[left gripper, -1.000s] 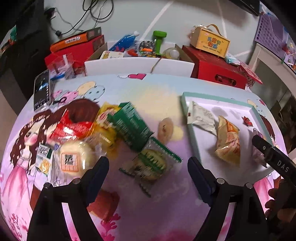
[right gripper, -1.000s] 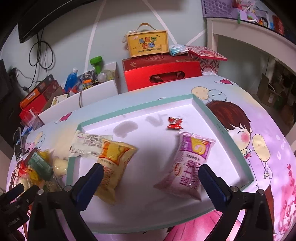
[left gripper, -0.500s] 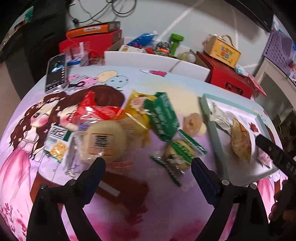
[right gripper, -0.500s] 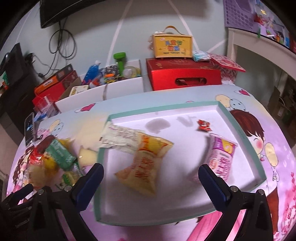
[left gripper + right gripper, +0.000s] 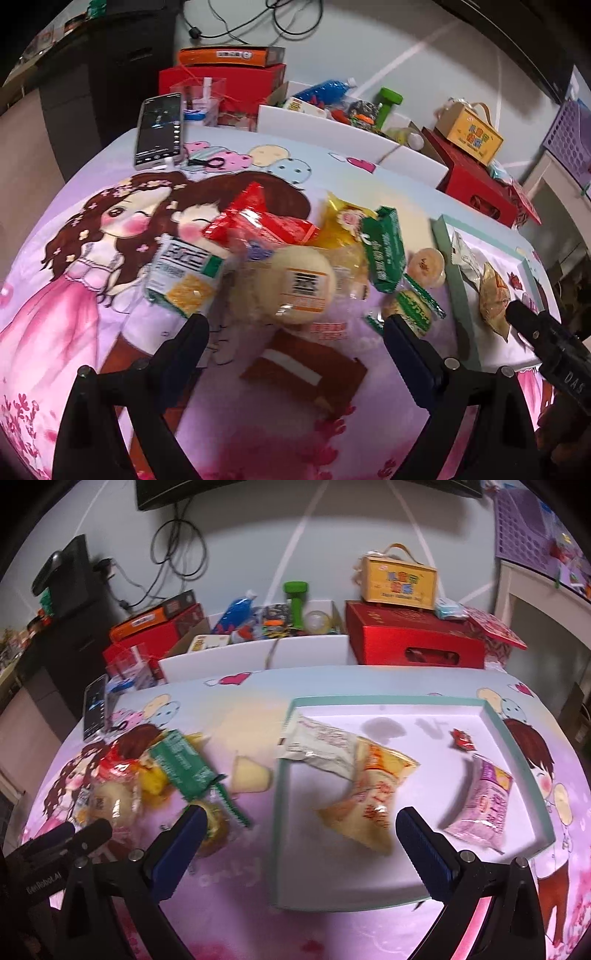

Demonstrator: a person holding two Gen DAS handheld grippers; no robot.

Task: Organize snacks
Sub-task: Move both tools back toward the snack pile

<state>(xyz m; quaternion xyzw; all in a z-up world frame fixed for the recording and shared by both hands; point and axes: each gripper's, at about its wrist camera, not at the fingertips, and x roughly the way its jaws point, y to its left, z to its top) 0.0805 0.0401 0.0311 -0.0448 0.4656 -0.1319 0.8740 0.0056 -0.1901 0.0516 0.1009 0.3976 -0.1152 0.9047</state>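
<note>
— What am I looking at on my rig?

— On my left gripper [image 5: 293, 334] I see two black angular arms, each ending in a dark navy finger pad [image 5: 192, 332], and a round silver screw on each arm near its bend.

— And the other one?

— My right gripper [image 5: 301, 825] is built the same: black frame, silver screws, but its ribbed pads [image 5: 413, 825] read a brighter blue. In the left camera its black body shows at the edge with white letters "DAS". In the right camera, the left one's side carries white lettering that seems to read "GenRobot.AI".

— Any sleeves?

— None that I can make out.
</note>
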